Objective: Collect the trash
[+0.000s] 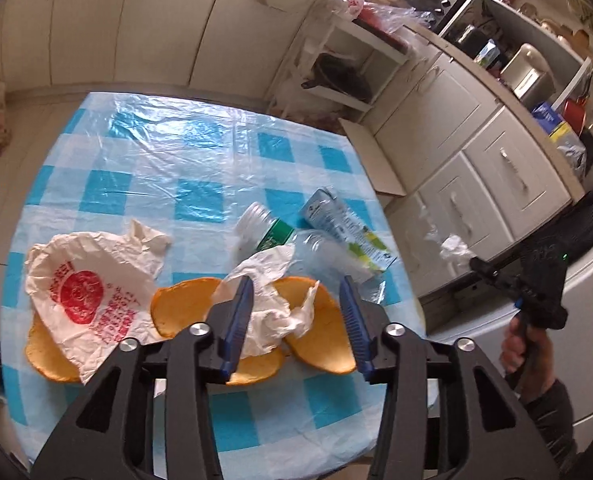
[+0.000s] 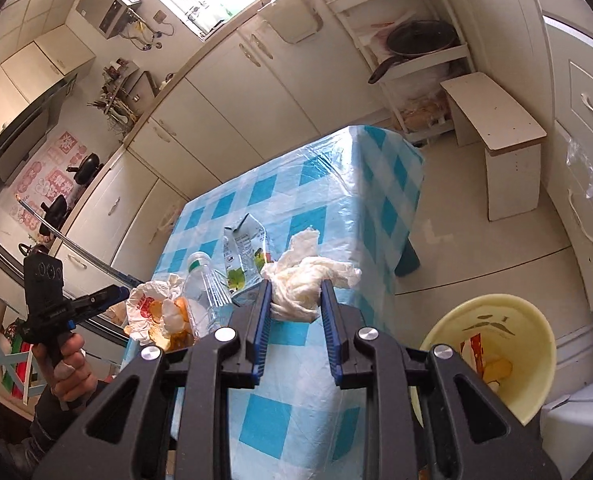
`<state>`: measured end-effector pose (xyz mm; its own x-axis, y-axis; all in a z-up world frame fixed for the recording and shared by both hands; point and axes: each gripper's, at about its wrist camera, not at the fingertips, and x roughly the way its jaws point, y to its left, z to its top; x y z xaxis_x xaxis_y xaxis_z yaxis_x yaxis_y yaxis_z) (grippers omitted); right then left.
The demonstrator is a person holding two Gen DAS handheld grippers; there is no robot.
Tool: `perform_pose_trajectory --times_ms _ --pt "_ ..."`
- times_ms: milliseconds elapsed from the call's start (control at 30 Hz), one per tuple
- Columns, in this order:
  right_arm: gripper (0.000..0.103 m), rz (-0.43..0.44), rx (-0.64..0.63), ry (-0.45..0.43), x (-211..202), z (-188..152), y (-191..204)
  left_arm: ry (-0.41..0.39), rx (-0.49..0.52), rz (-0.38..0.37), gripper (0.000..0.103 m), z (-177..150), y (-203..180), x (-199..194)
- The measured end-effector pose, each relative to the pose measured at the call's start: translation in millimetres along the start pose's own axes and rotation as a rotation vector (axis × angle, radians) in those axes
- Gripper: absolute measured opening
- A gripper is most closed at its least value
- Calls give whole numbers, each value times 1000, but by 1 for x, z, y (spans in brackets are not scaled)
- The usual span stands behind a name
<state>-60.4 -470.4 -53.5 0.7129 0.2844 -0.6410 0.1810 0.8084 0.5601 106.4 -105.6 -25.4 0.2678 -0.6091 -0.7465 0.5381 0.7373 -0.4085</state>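
On the blue-checked table (image 1: 200, 196) lie orange peels (image 1: 184, 308), a crumpled white tissue (image 1: 272, 300), a white wrapper with a red print (image 1: 88, 300), a clear plastic bottle (image 1: 292, 244) and a flattened drink carton (image 1: 344, 224). My left gripper (image 1: 296, 300) is open above the tissue and peels, holding nothing. My right gripper (image 2: 296, 292) is shut on a crumpled white tissue (image 2: 308, 280), held above the table edge. The bottle (image 2: 204, 292), carton (image 2: 244, 260) and wrapper (image 2: 148, 304) lie to its left. A yellow bin (image 2: 492, 352) stands on the floor at the lower right, with trash inside.
White kitchen cabinets (image 2: 232, 92) run behind the table. A low white stool (image 2: 496, 136) stands on the floor right of the table, beside a shelf rack with a pan (image 2: 416, 40). A white appliance (image 1: 588, 300) stands at the right in the left wrist view.
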Motion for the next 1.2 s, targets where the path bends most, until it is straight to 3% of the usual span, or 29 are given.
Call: perform_pose_trajectory --times_ms 167,233,300,367,433,500,533,567,700,967,1100,1200 --pt "25 17 -13 16 4 -2 2 49 243 26 68 -30 -54 11" --pt "25 21 -22 20 4 -3 4 71 330 32 71 -46 -78 23" --pt "25 19 -22 24 4 -5 4 82 437 108 71 -62 -103 36" --pt "25 12 -18 28 4 -7 1 76 557 241 72 -78 -123 54" --pt "25 5 -11 33 4 -8 0 97 581 296 71 -84 -127 71" --pt "25 -2 -2 36 3 -8 -3 118 539 312 50 -82 -121 84" --pt "25 -5 3 35 3 -8 -4 137 504 313 25 -79 -116 88" --pt "25 -8 8 34 2 -8 -5 150 461 303 9 -74 -109 90" --pt "25 -11 35 20 -4 -7 -12 104 326 224 7 -54 -92 63" --pt "25 -54 91 18 -7 -11 -27 -16 -2 -130 6 -6 -50 -9" --pt "25 -120 143 37 -8 -16 -44 -53 -57 -255 6 3 -59 -26" --pt "25 -176 202 70 -6 -21 -64 -49 -41 -319 6 6 -84 -27"
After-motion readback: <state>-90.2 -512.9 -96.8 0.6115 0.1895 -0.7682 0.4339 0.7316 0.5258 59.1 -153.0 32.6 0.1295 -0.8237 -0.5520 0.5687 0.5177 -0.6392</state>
